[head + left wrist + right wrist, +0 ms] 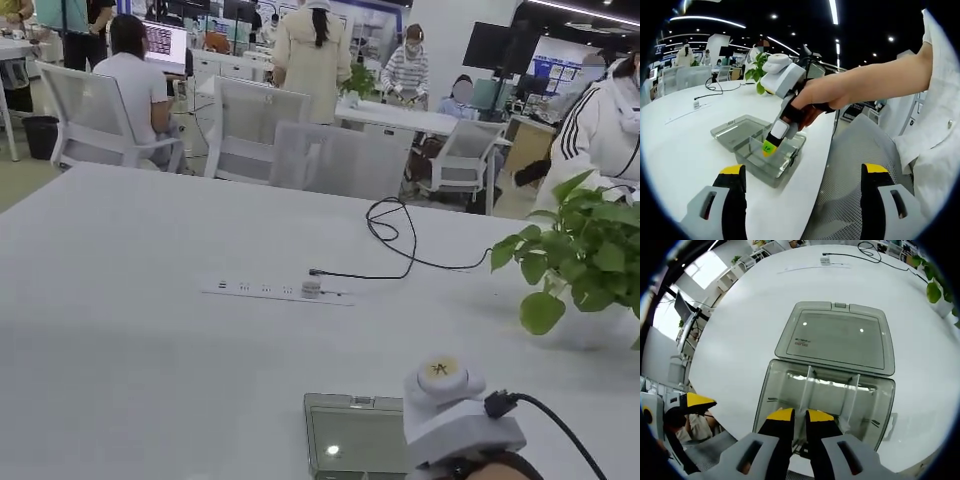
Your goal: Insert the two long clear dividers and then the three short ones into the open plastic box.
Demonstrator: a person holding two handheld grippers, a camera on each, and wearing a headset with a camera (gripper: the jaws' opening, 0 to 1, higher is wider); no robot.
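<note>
One white table (740, 315) holds the open plastic box (880, 405). The right gripper (801, 416) hangs over its near wall, jaws almost together, possibly pinching a clear divider (806, 385) that runs away toward the lid (840, 337). The left gripper (803, 169), released, sits farther off.

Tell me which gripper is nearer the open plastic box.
Right. The right gripper reaches down into the box, fingers inside its walls. The left gripper hangs open at the table edge, short of the box.
</note>
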